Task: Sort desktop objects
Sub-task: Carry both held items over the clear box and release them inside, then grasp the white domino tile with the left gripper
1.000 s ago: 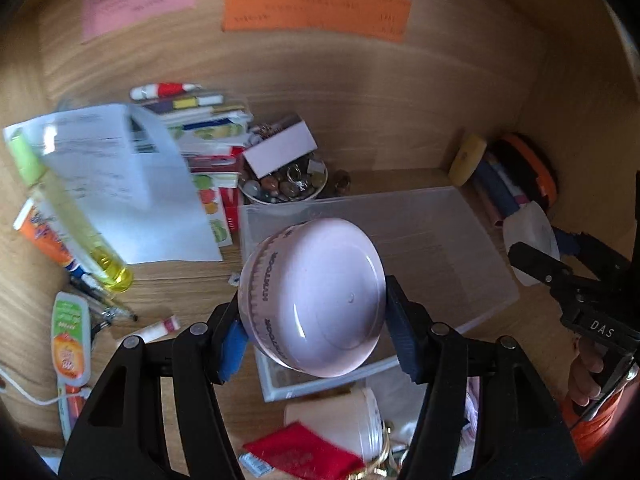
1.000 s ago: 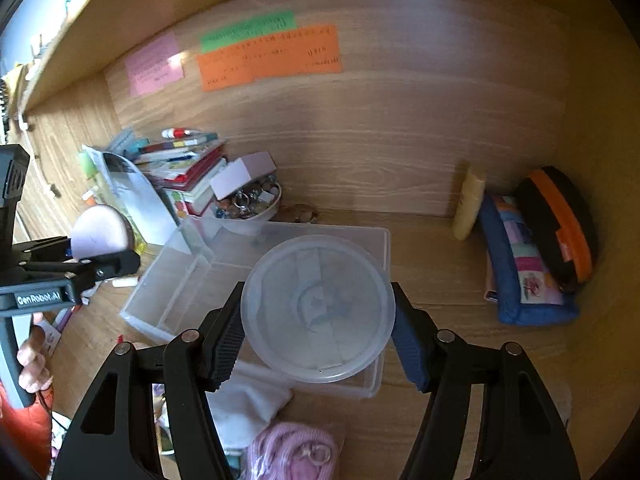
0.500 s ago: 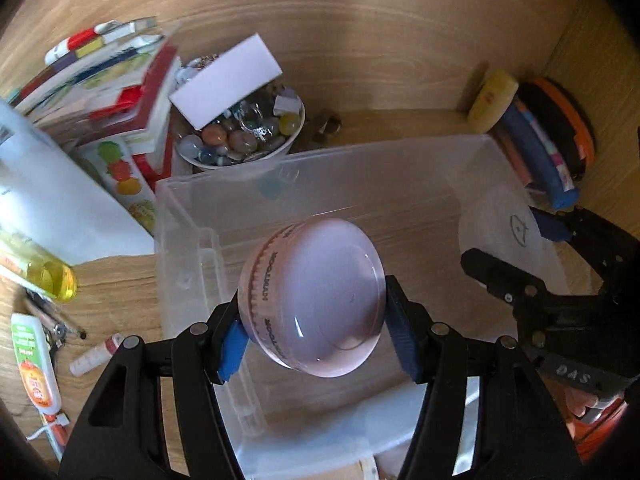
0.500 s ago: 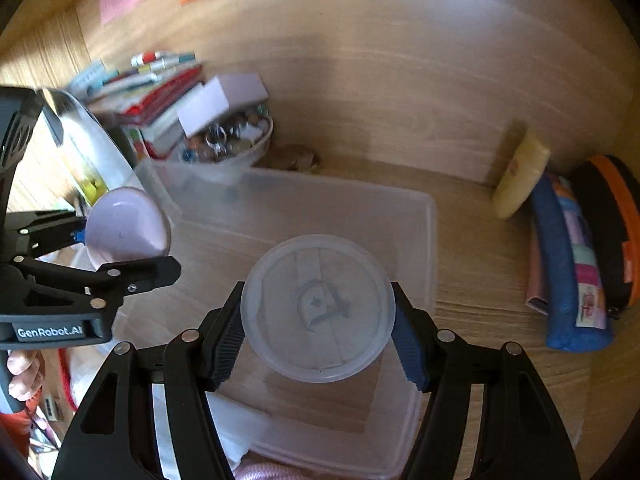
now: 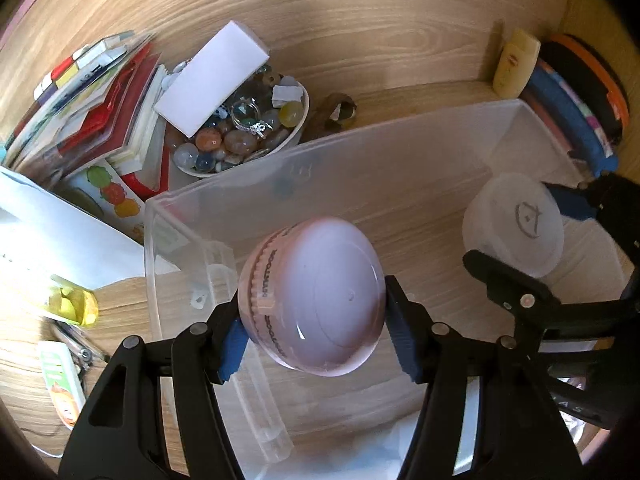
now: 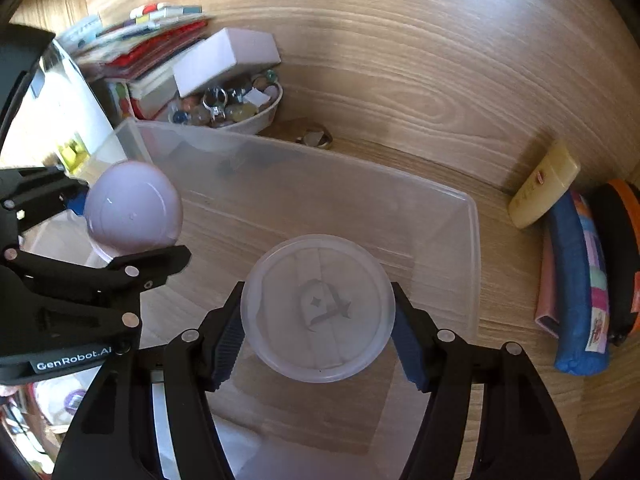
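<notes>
My left gripper [image 5: 314, 338] is shut on a round pink jar [image 5: 316, 298] and holds it over the left part of a clear plastic bin [image 5: 384, 148]. My right gripper [image 6: 316, 342] is shut on a round frosted clear jar [image 6: 318, 306] and holds it over the right part of the same bin [image 6: 474, 240]. The pink jar [image 6: 132, 210] and the left gripper [image 6: 100, 236] also show at the left of the right wrist view. The frosted jar [image 5: 514, 224] and the right gripper [image 5: 532, 240] show at the right of the left wrist view.
A white bowl of stones and rings [image 5: 248, 128] with a white box [image 5: 212, 80] on it stands behind the bin, beside stacked books [image 5: 100, 112]. A yellow tube [image 6: 544, 186] and blue and orange pouches [image 6: 580, 280] lie to the right. Paper [image 5: 52, 236], glue and pens lie left.
Both grippers have moved forward and down over the bin with their jars still held. The bin now fills most of both views and the wall notes have left the frame.
</notes>
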